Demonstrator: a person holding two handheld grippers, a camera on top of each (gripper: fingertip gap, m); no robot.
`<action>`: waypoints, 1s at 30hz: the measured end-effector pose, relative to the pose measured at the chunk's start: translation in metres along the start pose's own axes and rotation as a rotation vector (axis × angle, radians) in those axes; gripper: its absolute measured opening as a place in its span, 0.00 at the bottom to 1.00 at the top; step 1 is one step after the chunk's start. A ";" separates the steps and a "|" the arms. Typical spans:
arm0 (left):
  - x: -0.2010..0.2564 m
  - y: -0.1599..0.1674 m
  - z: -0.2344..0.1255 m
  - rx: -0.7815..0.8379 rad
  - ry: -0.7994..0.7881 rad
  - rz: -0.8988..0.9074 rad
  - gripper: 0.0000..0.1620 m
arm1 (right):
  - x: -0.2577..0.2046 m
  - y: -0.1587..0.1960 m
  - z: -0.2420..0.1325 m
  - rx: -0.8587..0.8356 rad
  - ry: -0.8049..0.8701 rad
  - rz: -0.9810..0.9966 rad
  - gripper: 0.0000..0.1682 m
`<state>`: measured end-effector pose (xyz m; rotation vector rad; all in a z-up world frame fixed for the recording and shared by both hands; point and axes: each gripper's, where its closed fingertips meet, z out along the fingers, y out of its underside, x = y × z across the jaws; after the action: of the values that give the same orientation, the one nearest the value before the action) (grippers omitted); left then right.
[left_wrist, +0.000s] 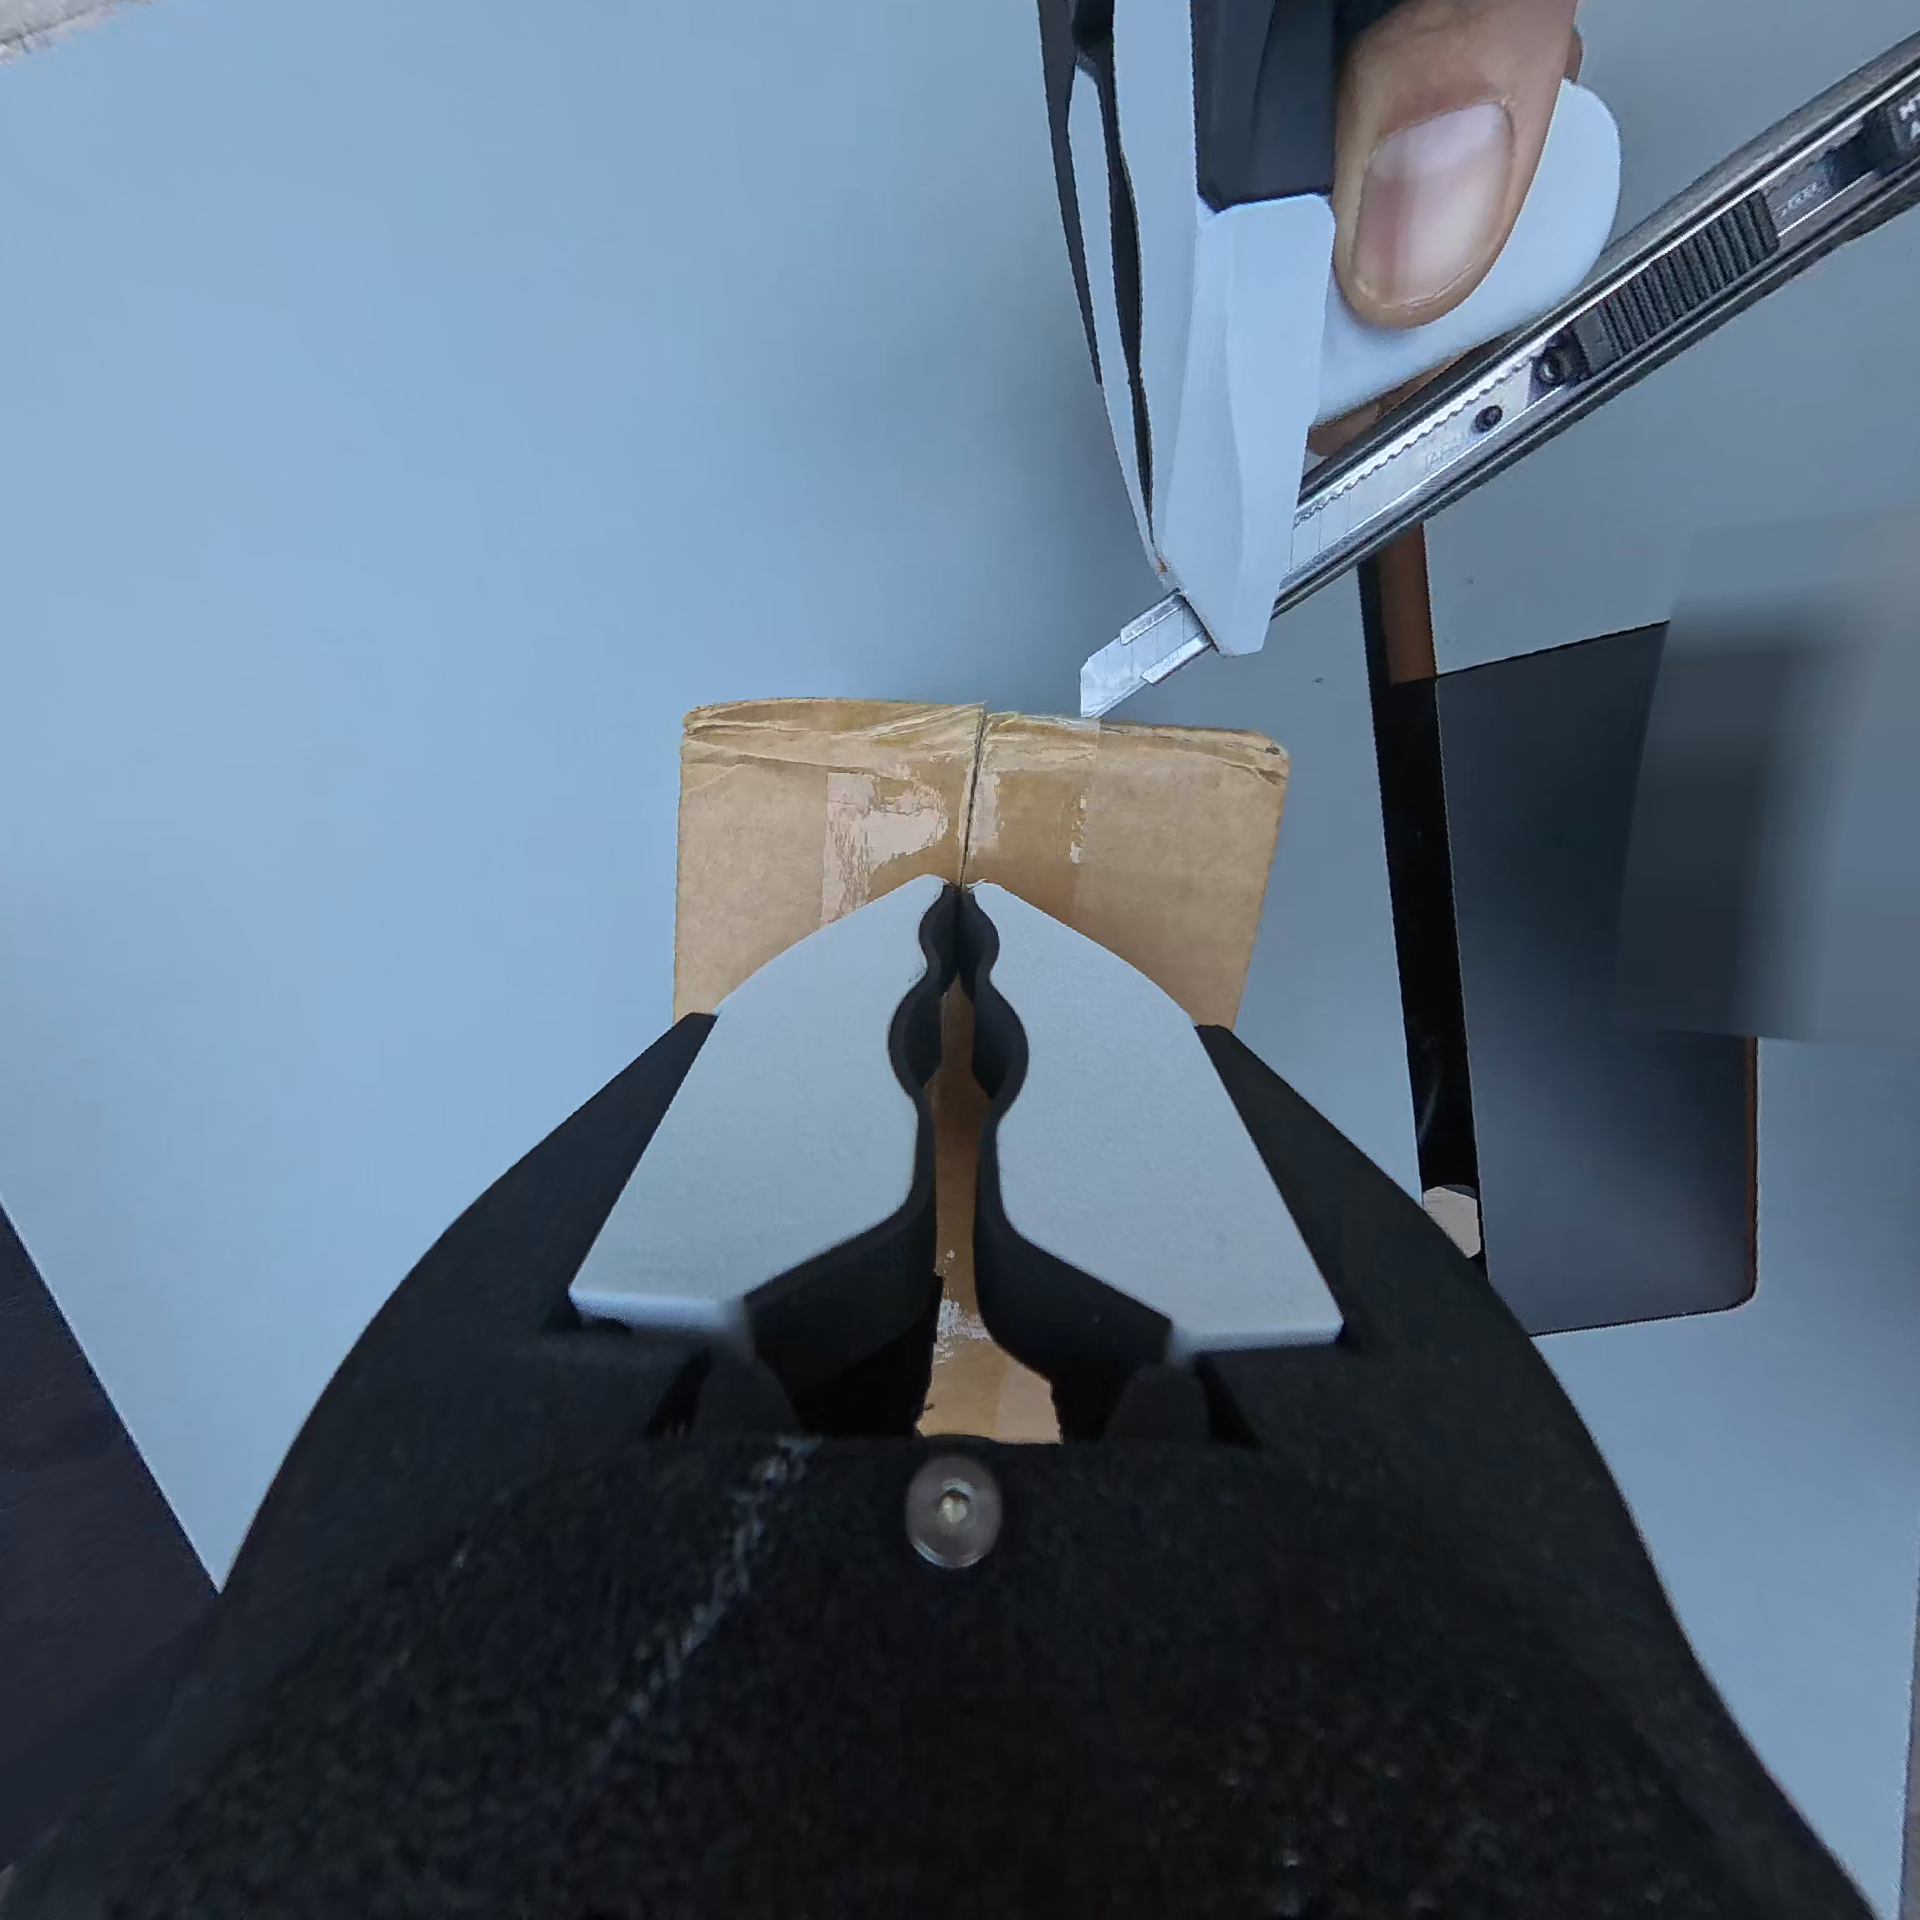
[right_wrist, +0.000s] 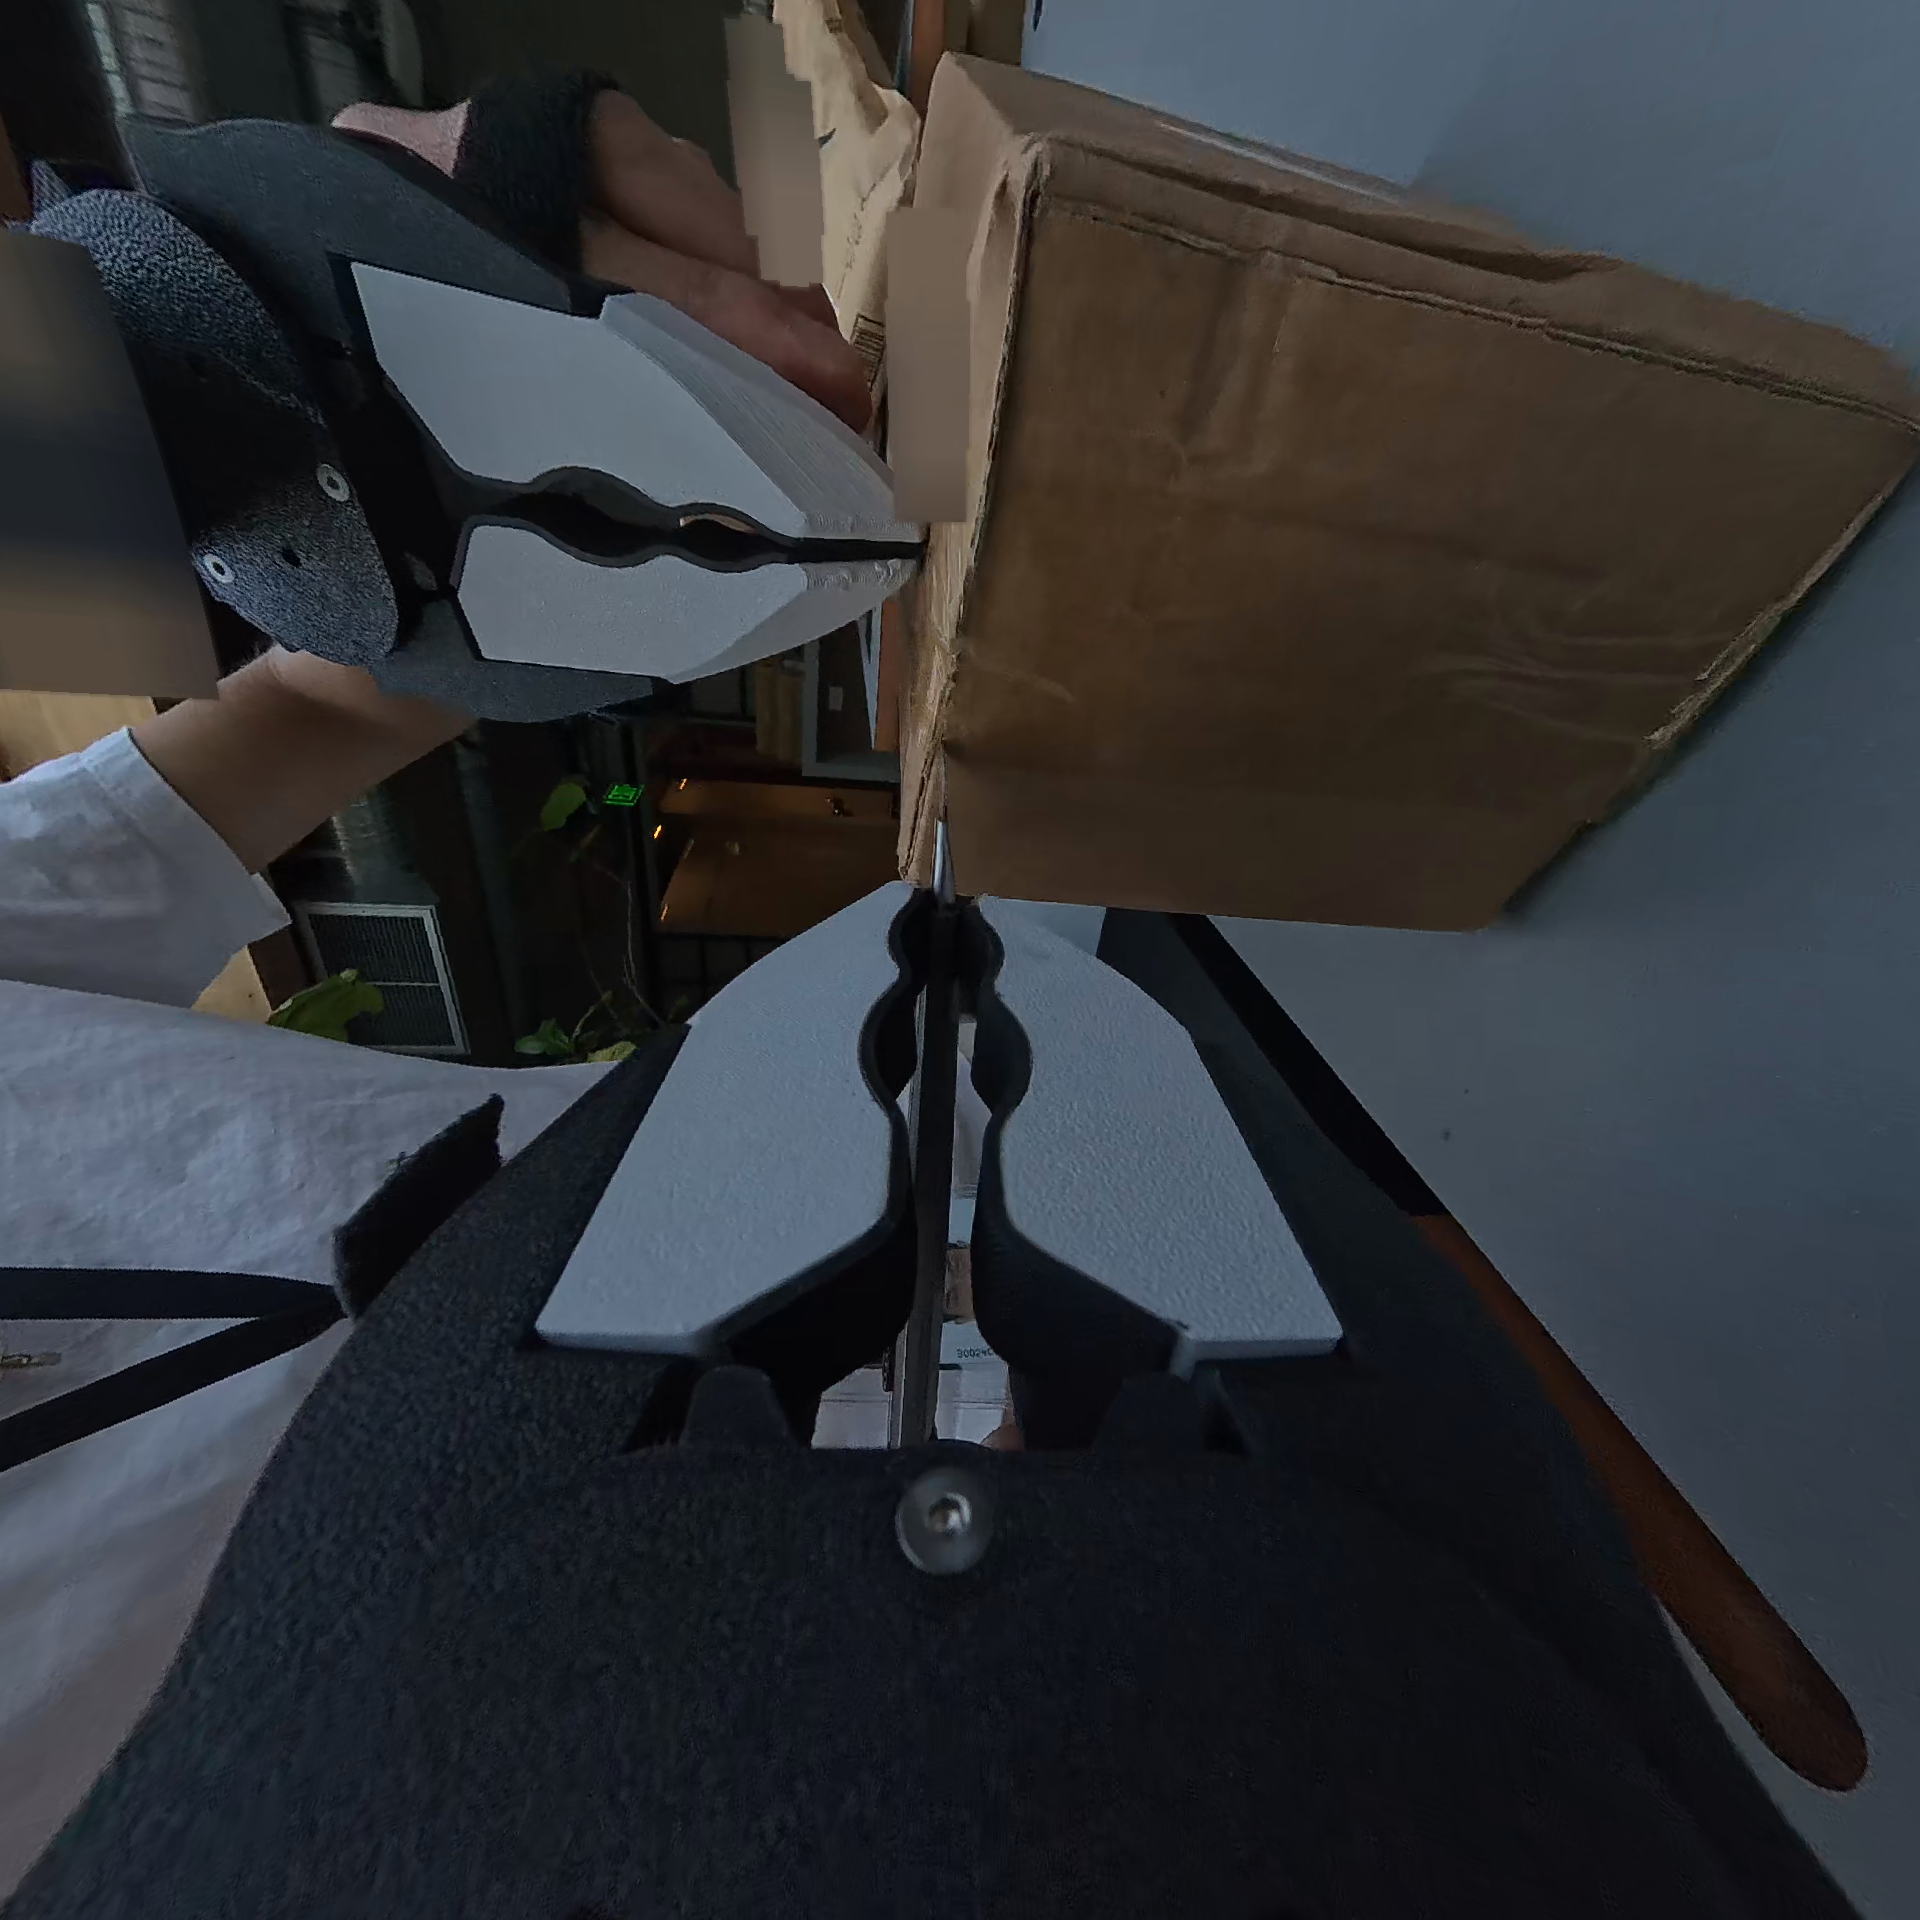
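I'm pressing my closed, empty left claw (left_wrist: 958, 896) on the cardboard box (left_wrist: 1164, 831) at tabletop (left_wrist: 416, 520) centre; right claw (right_wrist: 940, 909), clamped on the knife (left_wrist: 1455, 436), is touching blade to tape at 1 o'clock. Keeping the blade shallow, along the seam.

My left wrist view looks down along my fingers (left_wrist: 821, 1101), close over the cardboard box (left_wrist: 1164, 831) on the tabletop (left_wrist: 364, 520). My right wrist view is rolled sideways, close at the box's edge. Both views share the box (right_wrist: 1351, 571).
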<state>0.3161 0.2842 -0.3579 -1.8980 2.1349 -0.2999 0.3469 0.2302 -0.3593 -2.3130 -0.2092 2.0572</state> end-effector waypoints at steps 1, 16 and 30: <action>-0.001 0.000 0.000 -0.005 -0.003 0.002 0.00 | 0.000 -0.002 0.000 0.010 -0.007 0.004 0.03; 0.007 0.000 0.000 -0.003 0.037 0.018 0.00 | -0.001 0.003 0.004 -0.068 0.043 0.003 0.03; -0.001 0.001 -0.002 0.018 0.015 0.005 0.00 | -0.003 -0.006 0.001 -0.047 0.039 0.018 0.03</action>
<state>0.3144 0.2857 -0.3558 -1.8859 2.1394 -0.3326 0.3447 0.2358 -0.3560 -2.3889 -0.2390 2.0345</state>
